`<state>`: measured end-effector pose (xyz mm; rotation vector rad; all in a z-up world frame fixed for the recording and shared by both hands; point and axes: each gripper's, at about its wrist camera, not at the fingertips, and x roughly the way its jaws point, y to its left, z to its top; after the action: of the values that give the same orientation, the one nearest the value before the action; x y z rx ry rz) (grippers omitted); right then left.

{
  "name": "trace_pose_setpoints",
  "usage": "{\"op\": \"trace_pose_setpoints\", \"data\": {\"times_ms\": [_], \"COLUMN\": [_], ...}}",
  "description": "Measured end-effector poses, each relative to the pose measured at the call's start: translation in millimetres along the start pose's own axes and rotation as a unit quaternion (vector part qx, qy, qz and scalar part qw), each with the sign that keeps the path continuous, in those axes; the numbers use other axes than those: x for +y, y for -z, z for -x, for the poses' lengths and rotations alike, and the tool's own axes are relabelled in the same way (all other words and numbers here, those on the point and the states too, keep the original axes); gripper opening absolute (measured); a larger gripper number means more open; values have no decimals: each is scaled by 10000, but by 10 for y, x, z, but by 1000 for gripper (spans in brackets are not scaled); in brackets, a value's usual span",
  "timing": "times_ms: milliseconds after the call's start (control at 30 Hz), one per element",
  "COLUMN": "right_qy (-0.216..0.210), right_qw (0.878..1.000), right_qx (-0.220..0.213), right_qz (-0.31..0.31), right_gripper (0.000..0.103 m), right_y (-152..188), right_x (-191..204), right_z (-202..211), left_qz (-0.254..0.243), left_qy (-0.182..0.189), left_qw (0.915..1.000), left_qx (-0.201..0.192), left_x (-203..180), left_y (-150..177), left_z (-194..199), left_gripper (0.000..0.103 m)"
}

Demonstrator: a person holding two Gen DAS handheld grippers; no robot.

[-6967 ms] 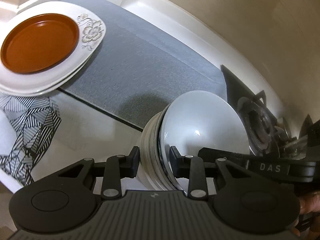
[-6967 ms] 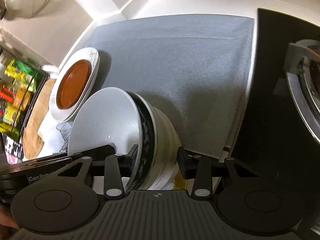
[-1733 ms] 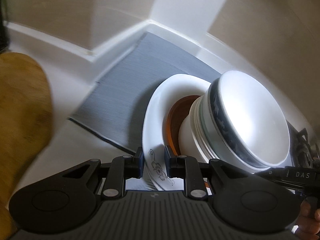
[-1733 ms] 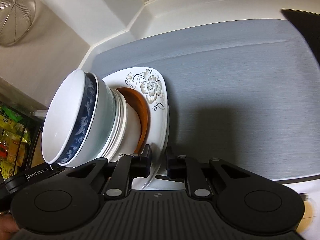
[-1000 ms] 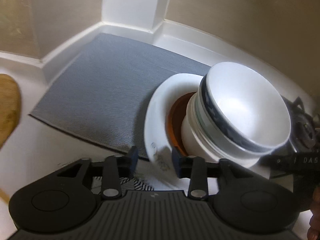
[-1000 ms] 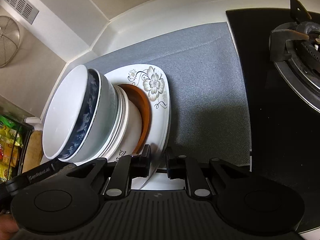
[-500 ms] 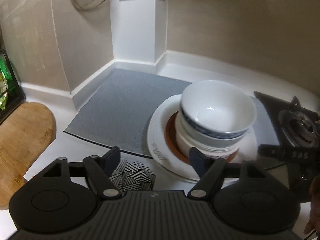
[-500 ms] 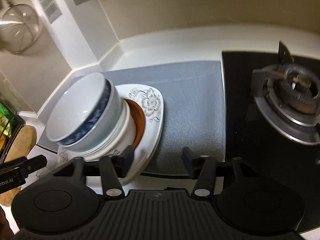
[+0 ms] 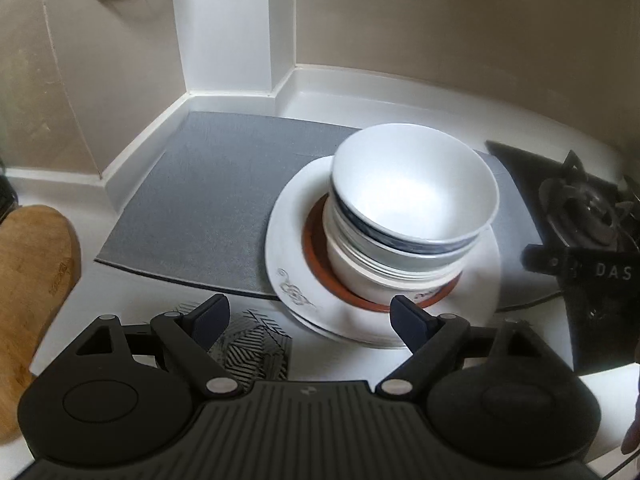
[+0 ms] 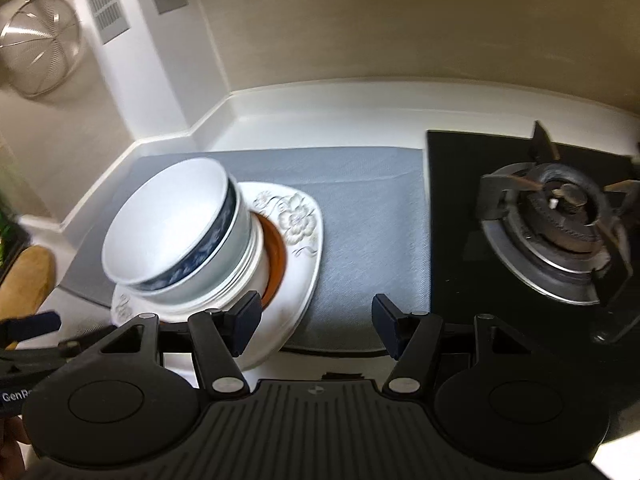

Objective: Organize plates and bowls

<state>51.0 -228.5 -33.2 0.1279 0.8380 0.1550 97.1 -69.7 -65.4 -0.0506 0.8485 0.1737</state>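
White desk point(image 9: 120, 300) is seen in a kitchen corner, beige walls behind, a white pillar with vent grilles at the back corner, a wire strainer point(image 10: 38, 46) hung on the wall at left. A grey mat point(image 9: 208, 200) is laid from the back corner toward the front edge; a black gas hob point(image 10: 552, 216) sits just beside the mat's right edge. A wooden board point(image 9: 28, 280) lies at the desk's left edge, a black-and-white patterned cloth point(image 9: 256, 354) near the front edge.

The stack is set at the mat's front edge, partly overhanging onto bare desk: white floral plate point(image 10: 296, 220) at the bottom, a brown plate point(image 9: 316, 240) on it, then nested bowls — a white bowl point(image 9: 412, 192) on top, a blue-patterned one under it.

Left tongs point(image 9: 310, 318) are held above the front edge, angled down at the stack; jaws have just been opening, now spread wide, nothing gripped. Right tongs point(image 10: 316, 320) are angled down likewise, jaws parted, recently widened, nothing held, clear of the plate rim.
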Motion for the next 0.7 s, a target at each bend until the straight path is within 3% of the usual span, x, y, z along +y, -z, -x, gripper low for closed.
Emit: {"op": "trace_pose_setpoints", "data": {"times_ms": [33, 100, 467, 700], "right_qy": [49, 96, 343, 370], "right_qw": [10000, 9999, 9994, 9992], "right_qx": [16, 19, -100, -82], "right_qz": [-46, -21, 11, -92], "right_gripper": [64, 64, 64, 64], "right_y": [-7, -9, 118, 122], "right_x": [32, 128, 542, 690], "right_z": [9, 25, 202, 279], "left_qz": [-37, -65, -325, -400], "left_qy": [37, 119, 484, 693], "left_qw": [10000, 9999, 9983, 9968], "left_qx": [-27, -25, -32, 94], "left_x": [46, 103, 353, 424], "left_y": [-9, -31, -78, -287], "left_z": [-13, -26, -5, 53], "left_gripper": [92, 103, 103, 103]}}
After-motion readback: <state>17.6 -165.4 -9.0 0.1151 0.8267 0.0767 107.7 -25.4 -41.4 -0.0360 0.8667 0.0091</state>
